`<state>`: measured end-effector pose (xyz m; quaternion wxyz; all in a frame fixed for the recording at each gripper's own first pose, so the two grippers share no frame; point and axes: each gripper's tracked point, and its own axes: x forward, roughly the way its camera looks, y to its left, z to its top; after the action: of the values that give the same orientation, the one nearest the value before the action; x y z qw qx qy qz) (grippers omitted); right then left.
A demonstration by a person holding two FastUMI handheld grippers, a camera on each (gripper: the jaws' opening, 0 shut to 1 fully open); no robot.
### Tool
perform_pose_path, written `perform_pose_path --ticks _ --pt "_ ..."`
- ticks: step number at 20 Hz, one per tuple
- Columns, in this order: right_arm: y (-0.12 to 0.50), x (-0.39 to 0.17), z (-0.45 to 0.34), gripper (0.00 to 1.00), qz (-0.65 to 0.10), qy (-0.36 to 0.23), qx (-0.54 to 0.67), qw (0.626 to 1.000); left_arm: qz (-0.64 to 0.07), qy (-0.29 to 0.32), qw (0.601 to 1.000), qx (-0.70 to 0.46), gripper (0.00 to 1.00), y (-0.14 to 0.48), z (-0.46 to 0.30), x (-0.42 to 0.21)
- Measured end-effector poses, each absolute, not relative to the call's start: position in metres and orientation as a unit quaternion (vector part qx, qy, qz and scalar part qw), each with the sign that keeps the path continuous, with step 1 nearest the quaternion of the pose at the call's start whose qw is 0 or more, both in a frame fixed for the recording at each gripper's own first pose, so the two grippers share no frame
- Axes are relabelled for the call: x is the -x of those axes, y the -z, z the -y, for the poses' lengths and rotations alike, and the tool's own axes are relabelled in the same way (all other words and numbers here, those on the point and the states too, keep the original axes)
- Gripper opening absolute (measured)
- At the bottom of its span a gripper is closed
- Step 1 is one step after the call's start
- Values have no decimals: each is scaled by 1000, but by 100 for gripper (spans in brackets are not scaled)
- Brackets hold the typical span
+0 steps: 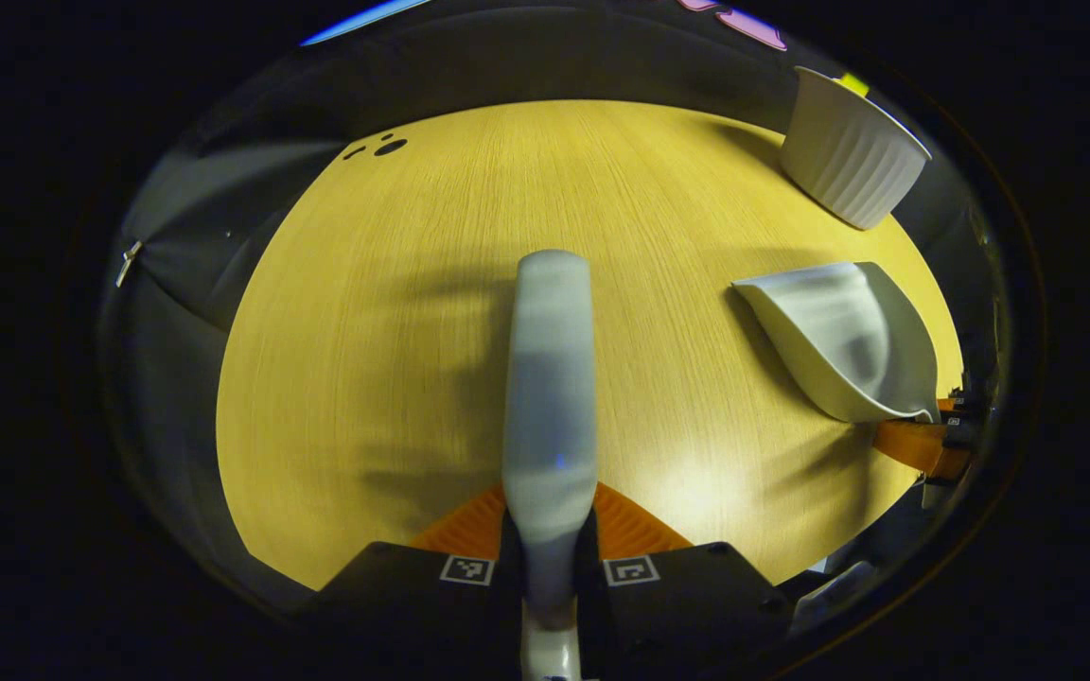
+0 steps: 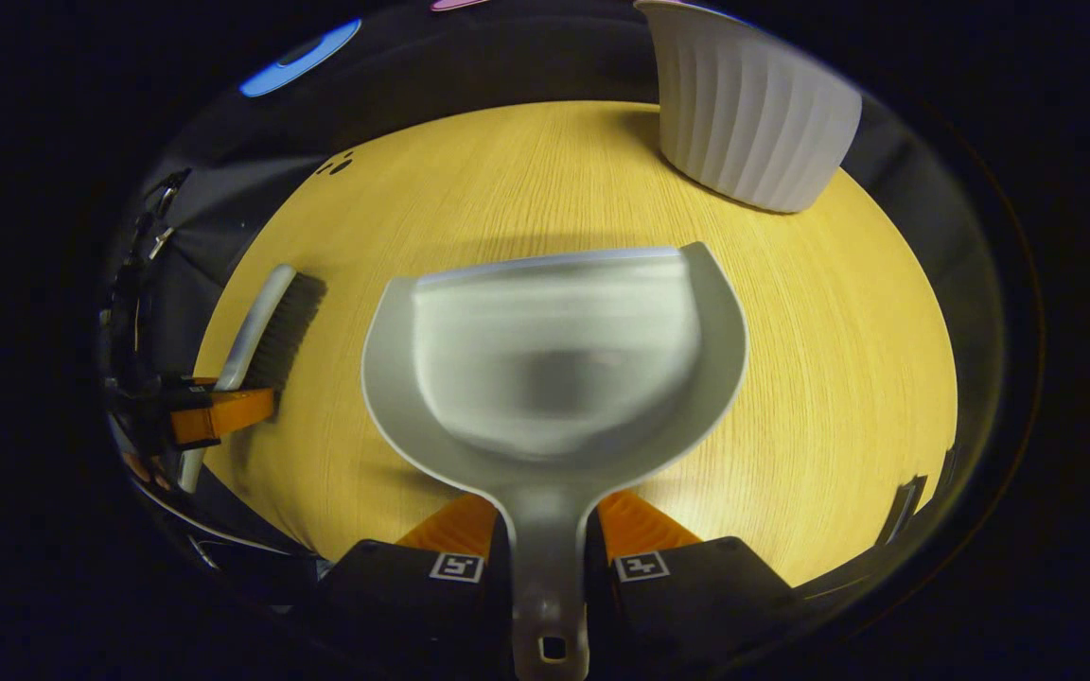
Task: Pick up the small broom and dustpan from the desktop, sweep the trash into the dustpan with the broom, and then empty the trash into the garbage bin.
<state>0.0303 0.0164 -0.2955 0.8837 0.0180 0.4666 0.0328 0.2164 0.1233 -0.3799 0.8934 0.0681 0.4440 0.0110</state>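
Observation:
My left gripper [image 1: 550, 534] is shut on the handle of the small broom [image 1: 550, 378], whose pale back runs straight ahead over the wooden desktop [image 1: 375, 359]. My right gripper [image 2: 545, 539] is shut on the handle of the grey dustpan [image 2: 554, 369], its mouth facing away from me just above the desktop [image 2: 838, 378]. In the left gripper view the dustpan [image 1: 848, 340] sits to the right with the right gripper [image 1: 923, 443] behind it. In the right gripper view the broom [image 2: 271, 326], dark bristles to the right, is at the left in the left gripper [image 2: 219, 413].
A white ribbed garbage bin [image 2: 744, 113] stands at the far right of the desktop, just beyond the dustpan; it also appears in the left gripper view as the bin [image 1: 848, 151]. Small dark holes [image 1: 384, 147] mark the far left of the desktop. Dark cloth surrounds the table.

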Motion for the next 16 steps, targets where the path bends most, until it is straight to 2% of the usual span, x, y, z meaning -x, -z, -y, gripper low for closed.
perform_pose_path --ticks 3,4,6,7,8,9,10,12,13,14,15,16 --pt "297 -29 -18 36 -473 -28 -19 880 -448 -16 891 -74 26 383 -122 -217" --pt "298 -27 -19 33 -476 -29 -16 879 -448 -17 891 -75 30 382 -122 -219" --pt "298 -27 -18 39 -480 -31 -13 877 -445 -15 892 -76 33 381 -122 -221" --pt "299 -27 -17 33 -481 -30 -15 876 -445 -11 893 -74 30 381 -120 -220" --pt "298 -28 -18 38 -482 -29 -19 875 -444 -8 893 -72 38 381 -119 -220" --pt "296 -28 -18 38 -481 -28 -24 876 -441 -3 895 -68 33 379 -118 -220" --pt "294 -29 -19 47 -480 -26 -30 877 -434 3 899 -64 46 377 -114 -221" --pt "289 -30 -14 55 -477 -24 -32 878 -414 7 908 -61 72 370 -111 -221" --pt "287 -29 -13 73 -473 -24 -29 880 -409 7 911 -59 85 365 -111 -220" --pt "282 -29 -11 71 -463 -23 -25 886 -400 4 914 -60 99 361 -110 -216" --pt "276 -29 -9 75 -452 -22 -22 891 -390 2 919 -59 96 354 -109 -215" --pt "276 -29 -8 90 -443 -22 -21 896 -378 -1 924 -57 95 346 -109 -212"
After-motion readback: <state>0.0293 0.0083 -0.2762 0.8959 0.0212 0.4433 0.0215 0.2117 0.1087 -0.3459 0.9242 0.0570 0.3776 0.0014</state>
